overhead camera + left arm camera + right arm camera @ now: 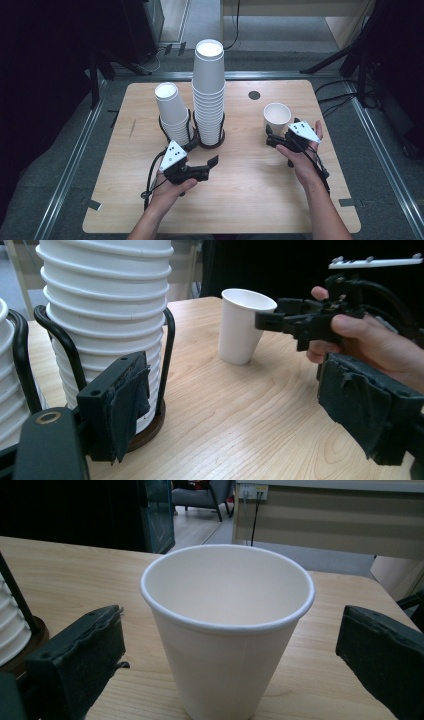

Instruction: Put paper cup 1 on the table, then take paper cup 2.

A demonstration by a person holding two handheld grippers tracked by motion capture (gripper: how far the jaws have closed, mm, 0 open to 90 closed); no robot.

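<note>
A single white paper cup [276,119] [227,630] stands upright on the right half of the wooden table [250,190]. My right gripper [270,136] [230,655] is open just in front of it, one black pad [80,655] on either side, neither touching the wall. Two stacks of white cups sit in black wire holders: a tall stack [208,95] [107,310] and a shorter one [172,112] to its left. My left gripper [203,153] [240,410] is open and empty, low beside the tall stack's base, facing the single cup [242,325] and the right gripper [300,322].
A dark round grommet [254,95] lies in the tabletop behind the single cup. Metal rails [75,160] run along the floor on both sides of the table. Black stand legs [345,55] are at the back right. Bare wood spans the front of the table.
</note>
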